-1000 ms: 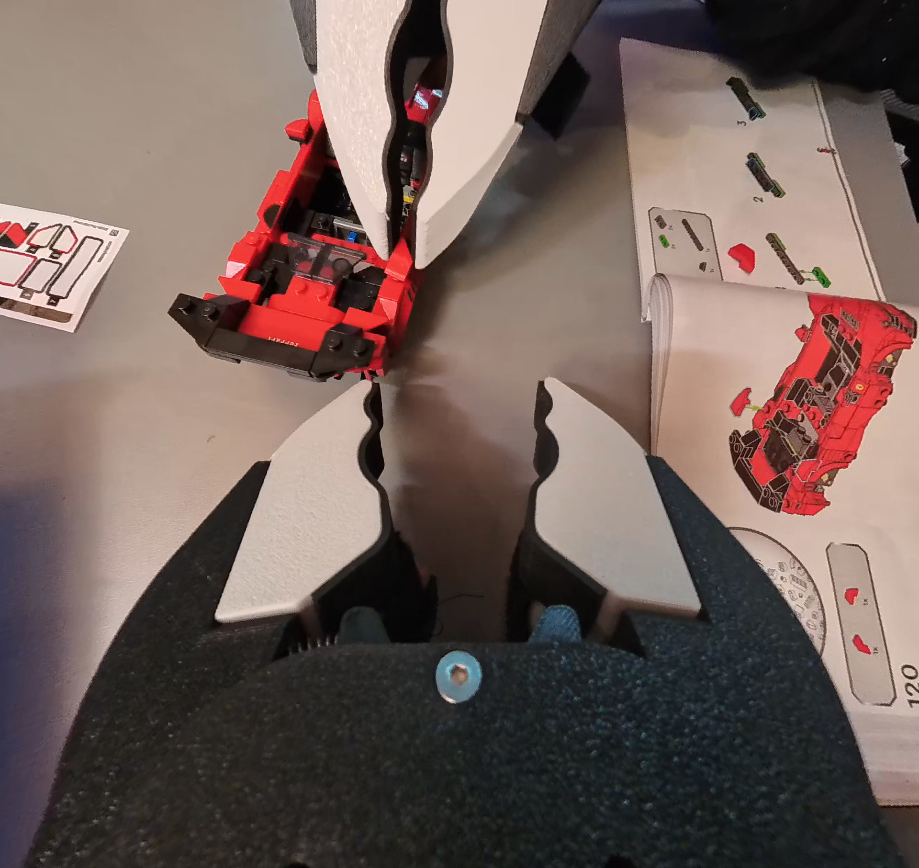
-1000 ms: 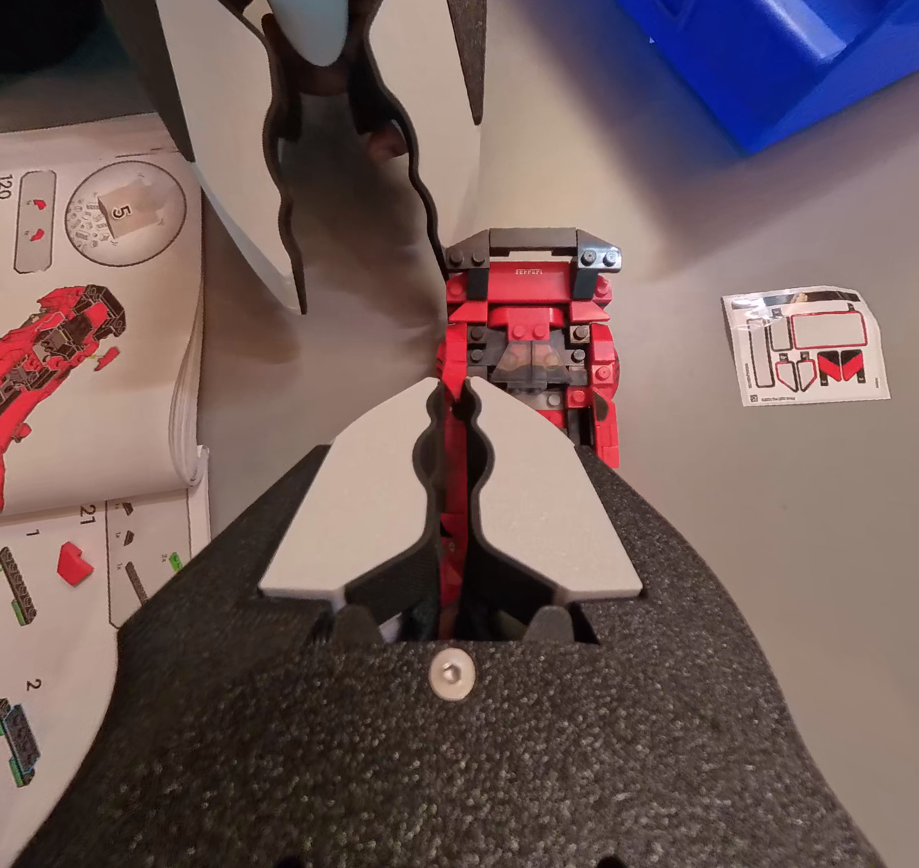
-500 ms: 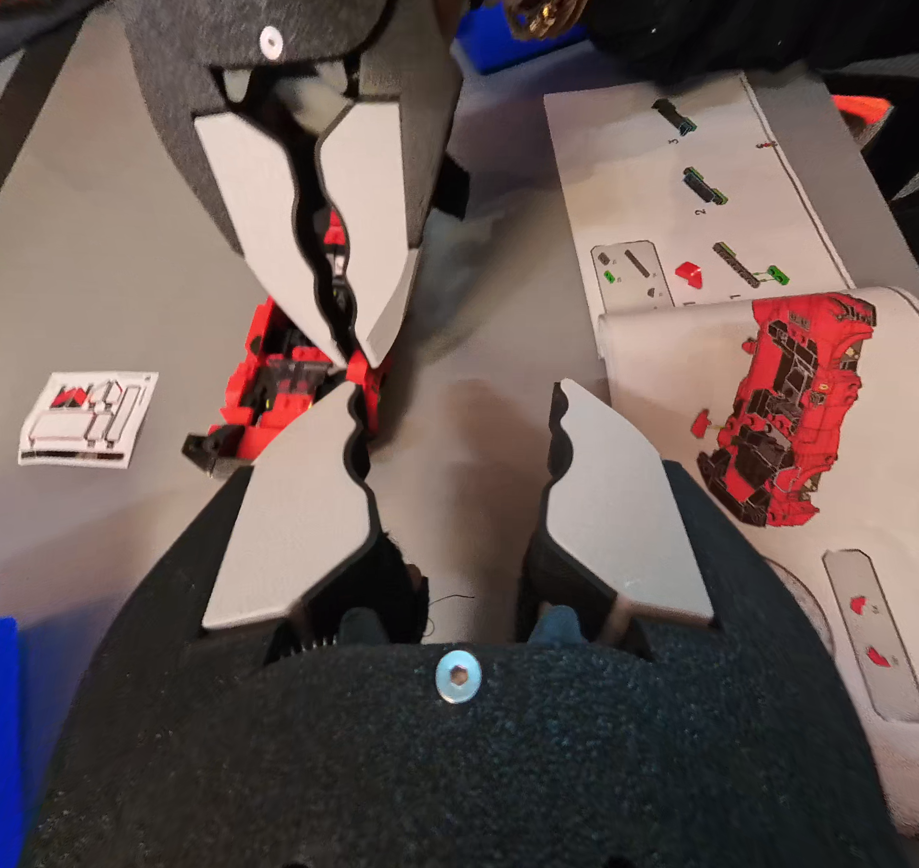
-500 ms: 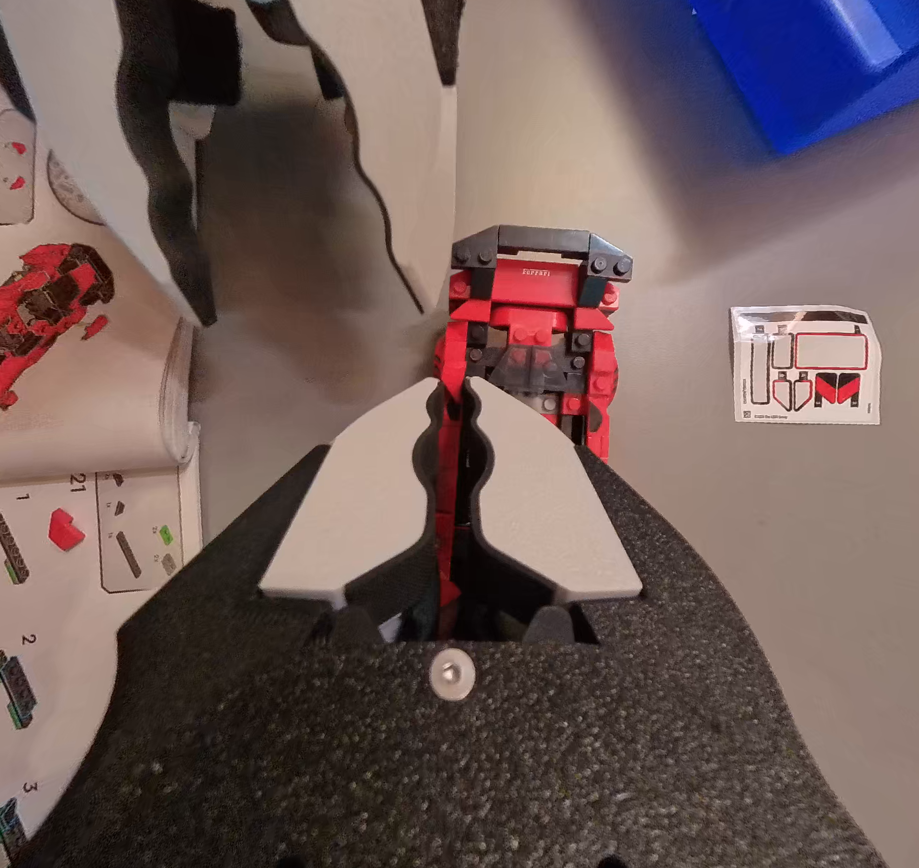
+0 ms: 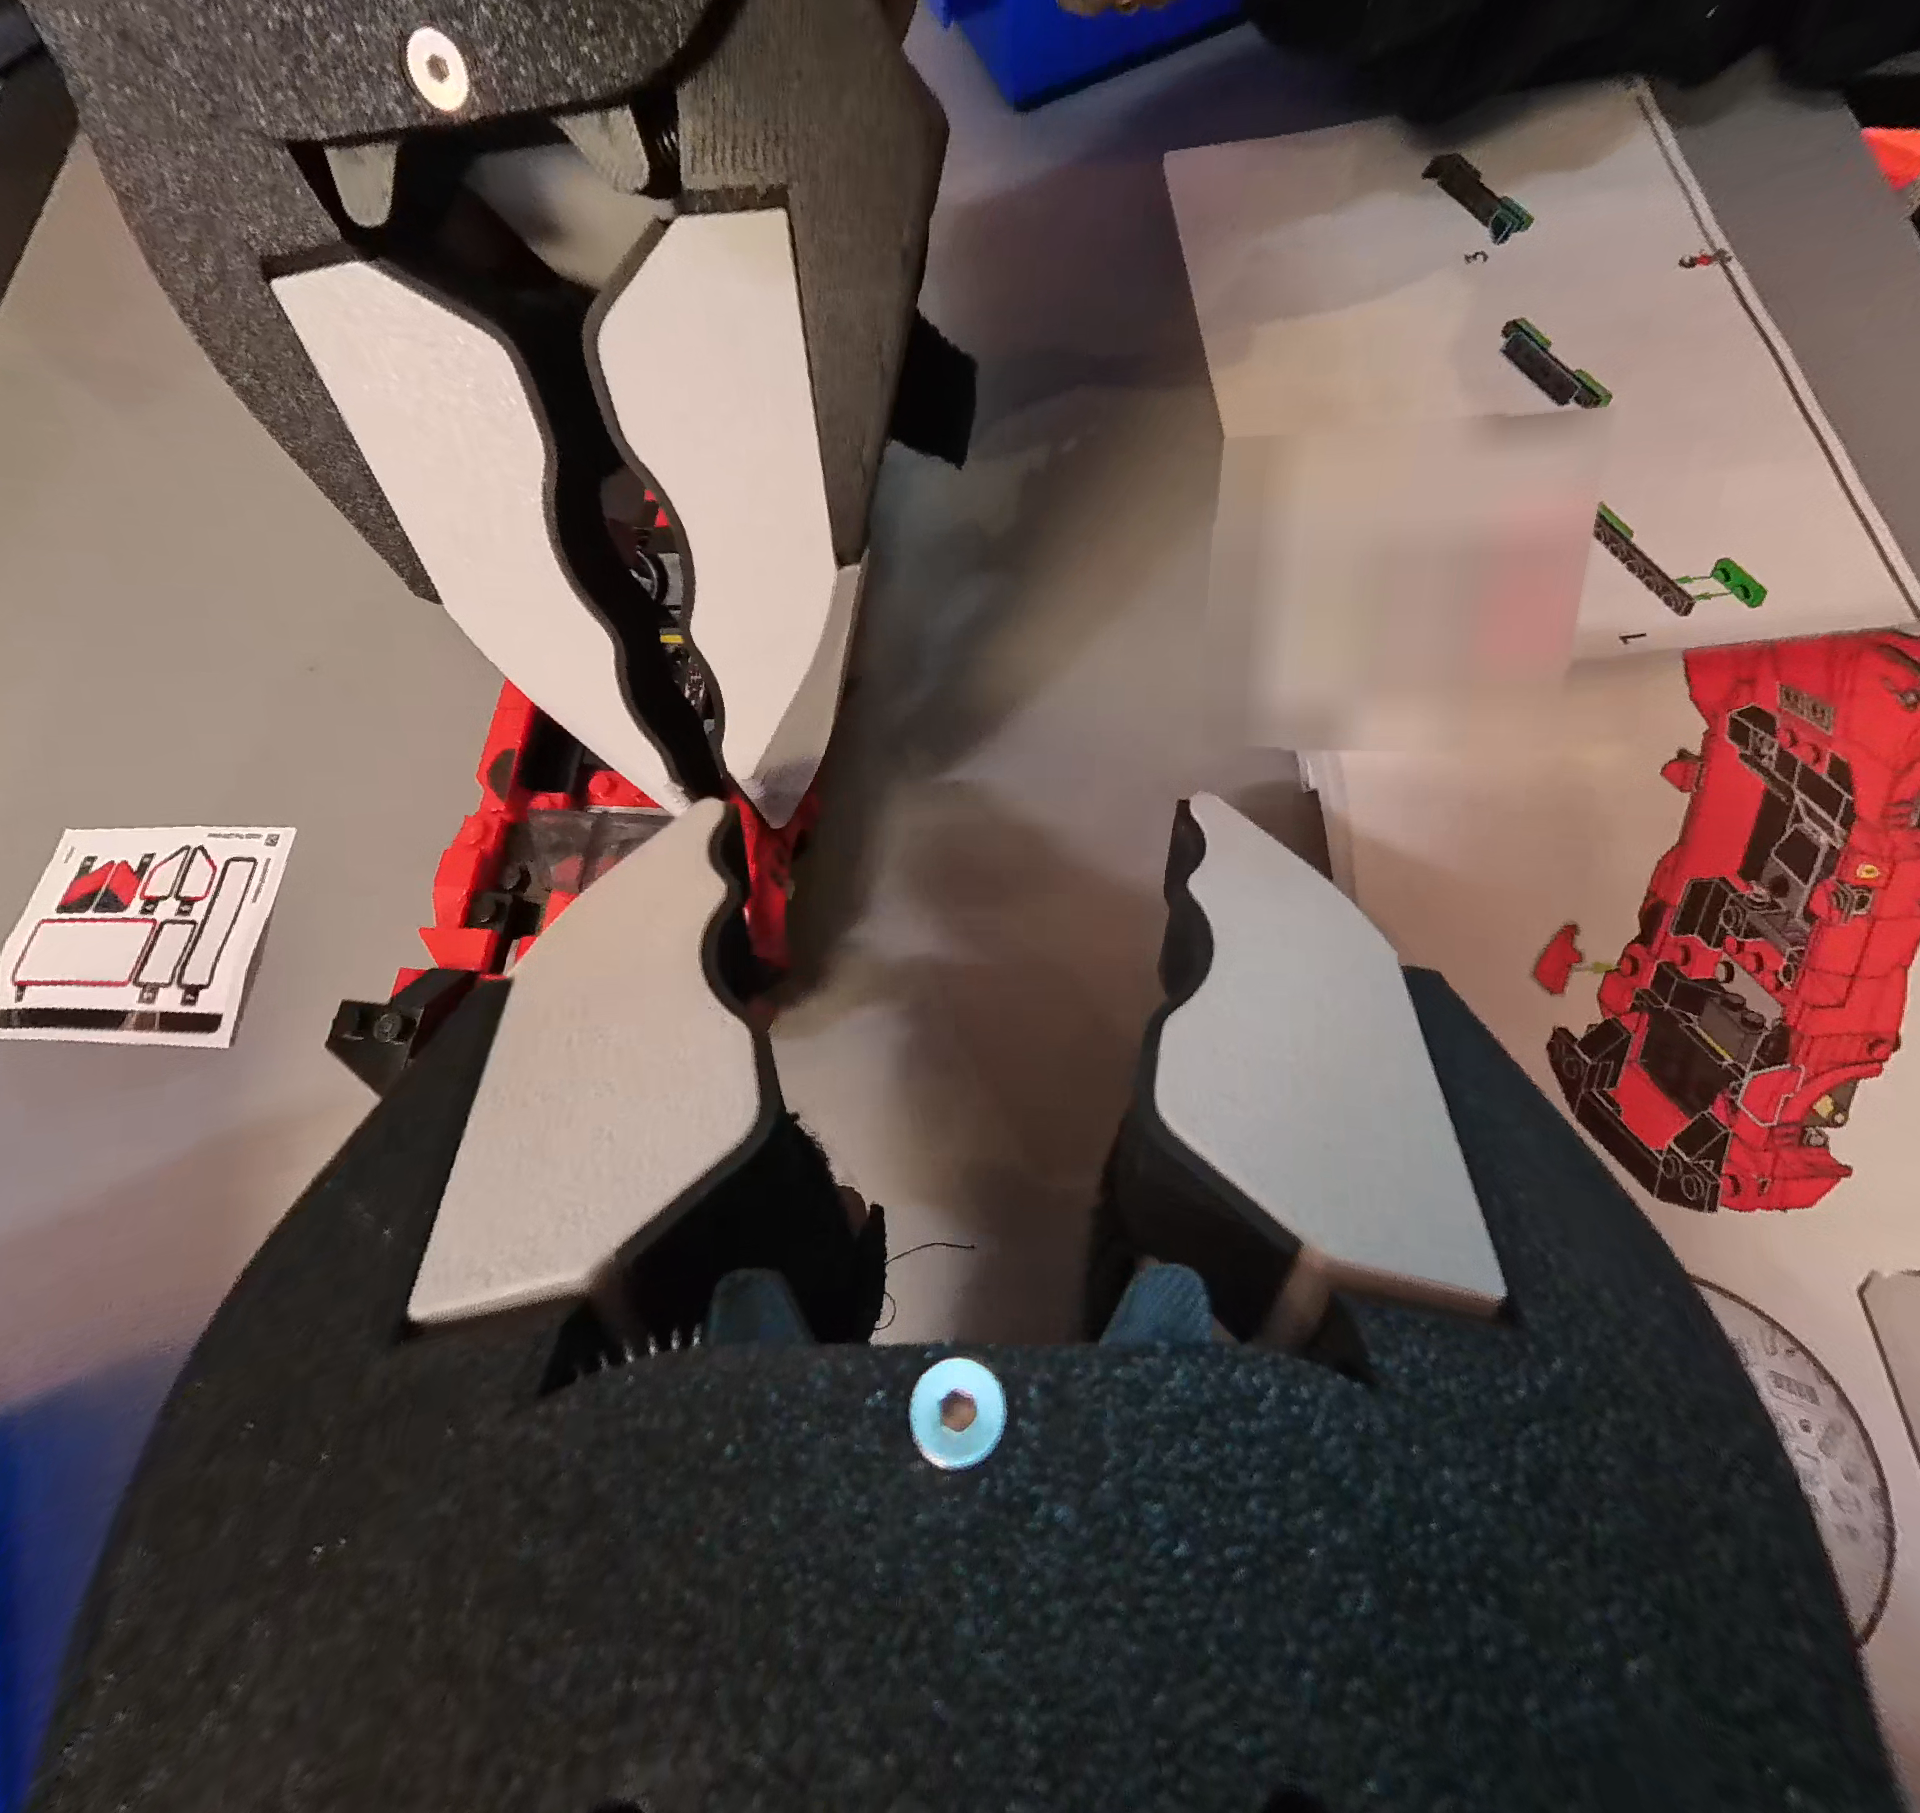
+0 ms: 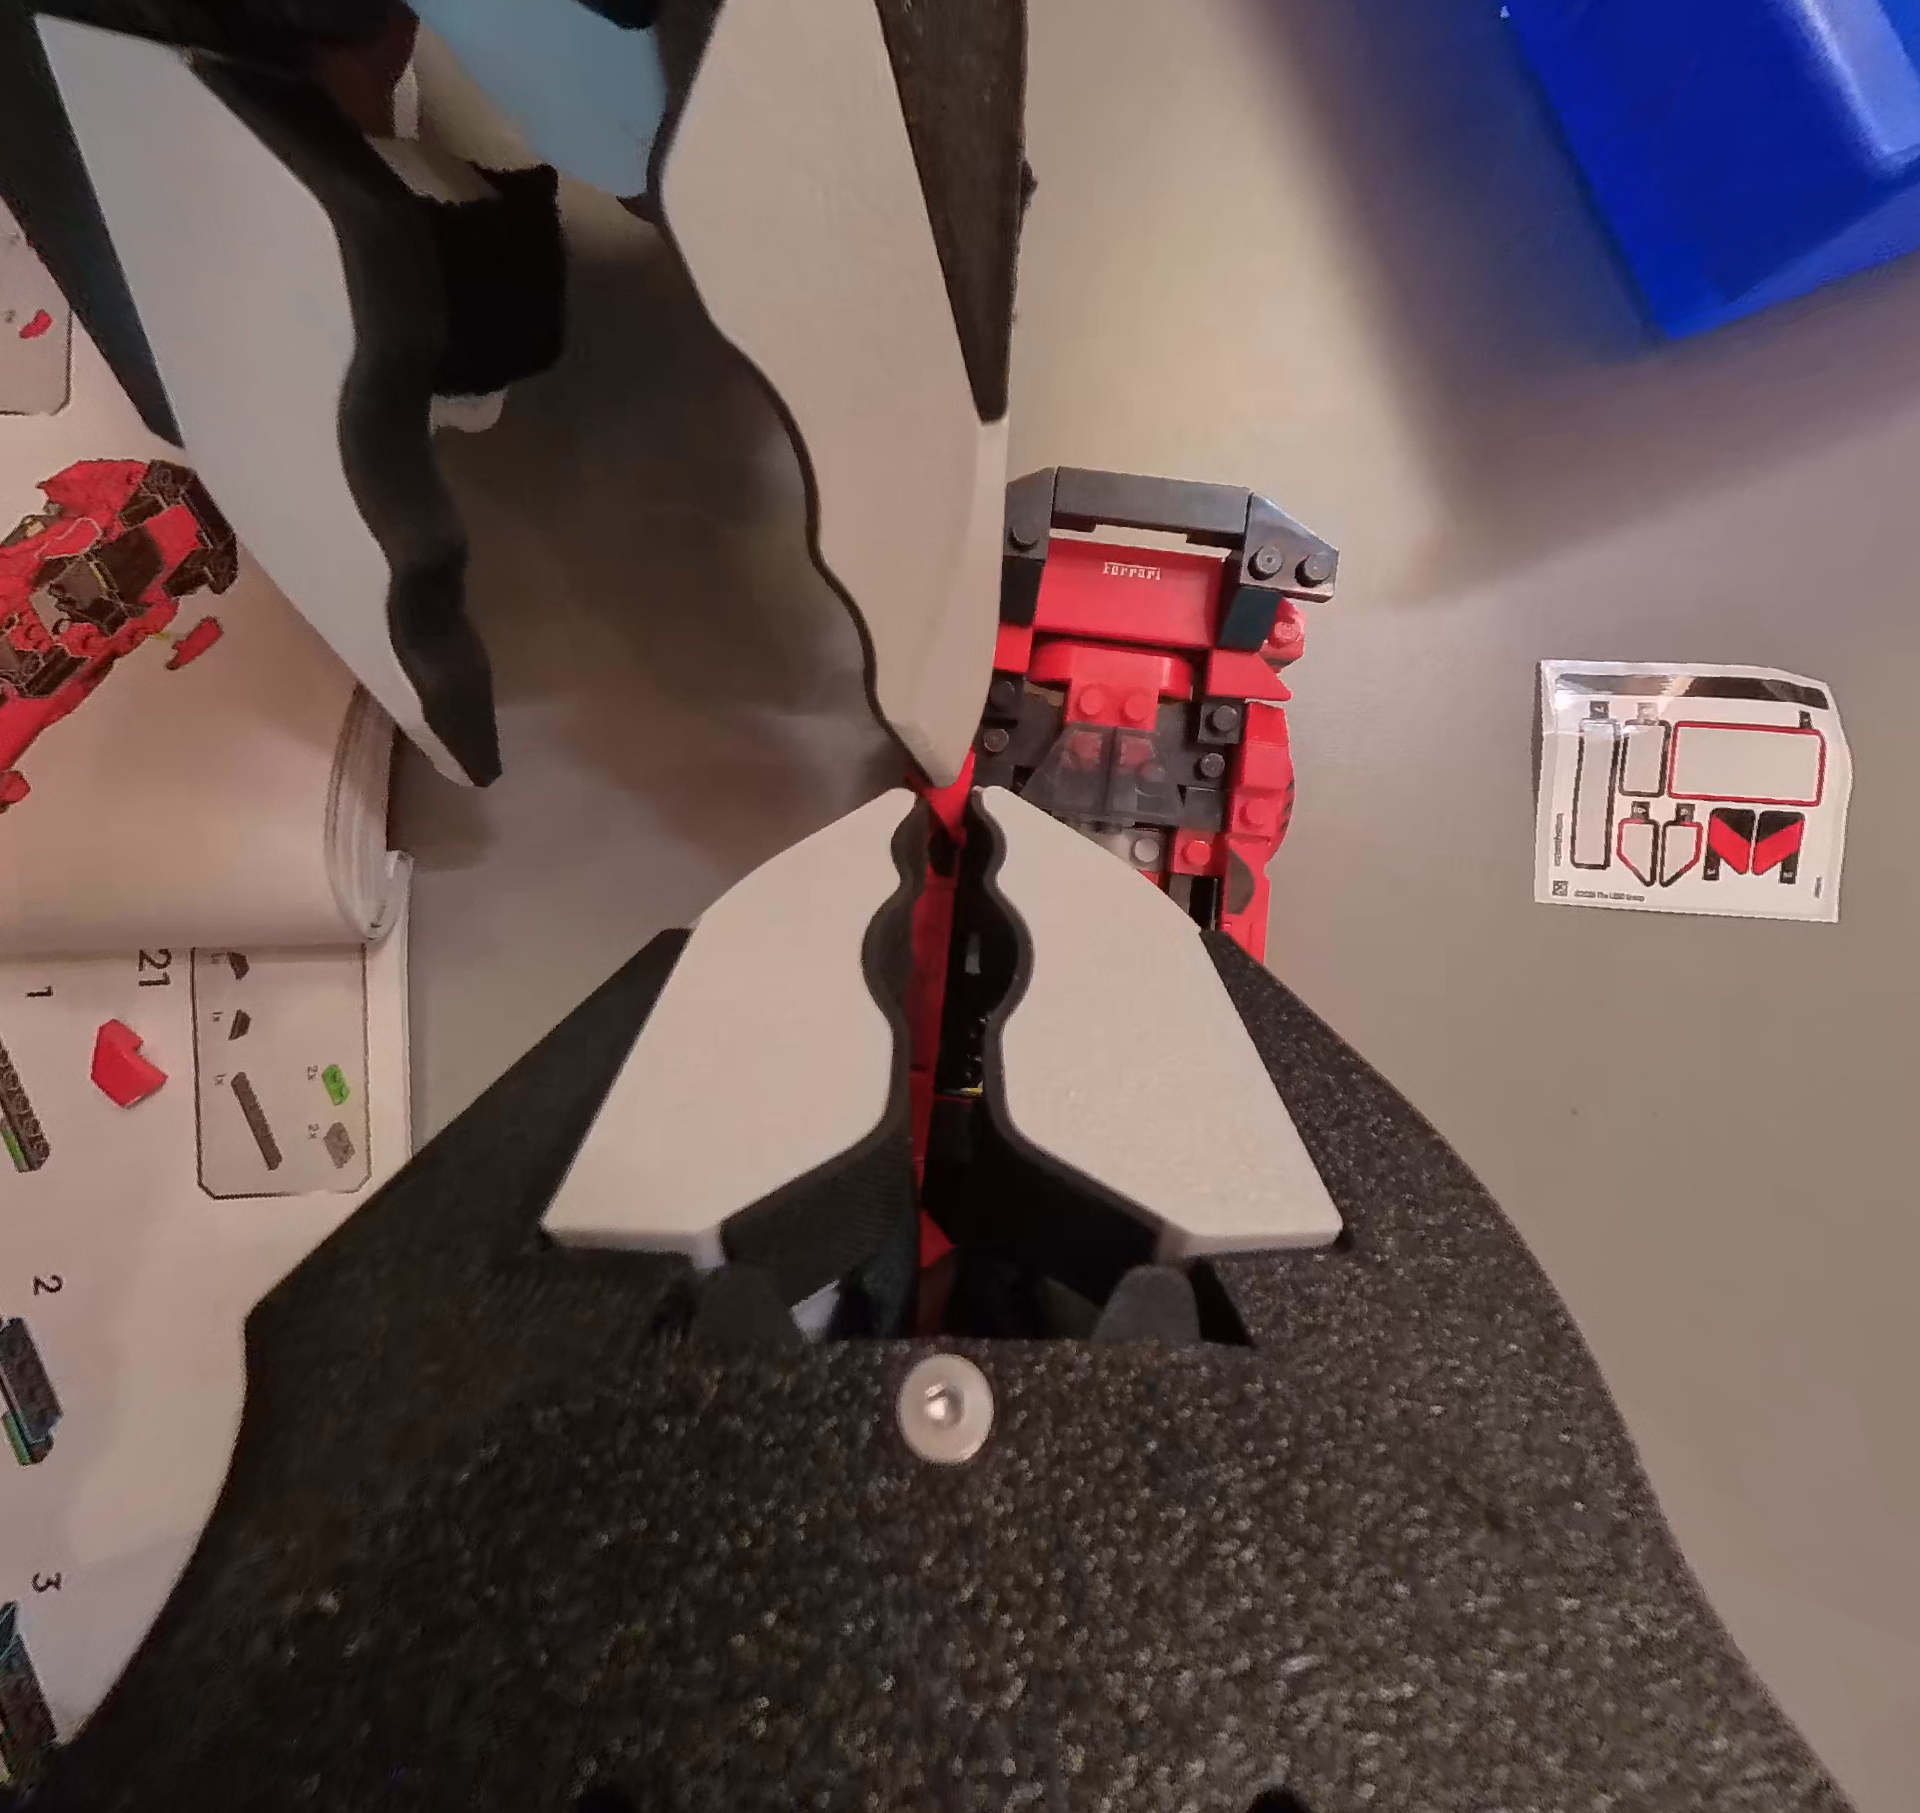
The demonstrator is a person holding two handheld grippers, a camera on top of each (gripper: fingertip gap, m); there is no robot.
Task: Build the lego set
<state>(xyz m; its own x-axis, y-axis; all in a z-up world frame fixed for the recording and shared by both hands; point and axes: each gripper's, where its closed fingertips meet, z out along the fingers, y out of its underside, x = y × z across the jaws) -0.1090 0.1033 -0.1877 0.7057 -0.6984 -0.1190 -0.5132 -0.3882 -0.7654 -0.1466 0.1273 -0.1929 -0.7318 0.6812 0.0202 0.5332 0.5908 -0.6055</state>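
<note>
- Currently, a red and black lego car (image 6: 1143, 683) sits on a grey counter (image 6: 1455, 1140), partly built: its body and black rear bar are in place, but the middle is uncovered, with studs and dark inner pieces showing.
- Right tongs (image 6: 940, 813) are narrowed onto the car's side wall, clamping it and holding it steady.
- Left tongs (image 5: 956, 916) are spread wide and hold nothing; one fingertip (image 5: 717, 828) sits against the same side of the car, right beside the right tongs' tips.
- An open instruction booklet (image 5: 1455, 413) lies beside the car, showing a fuller red car and small parts.
- A sticker sheet (image 6: 1688, 792) lies apart, with outlines that look mostly peeled.
- A blue bin (image 6: 1714, 101) stands farther back.
- Judging by the booklet, much bodywork seems left to add.
</note>
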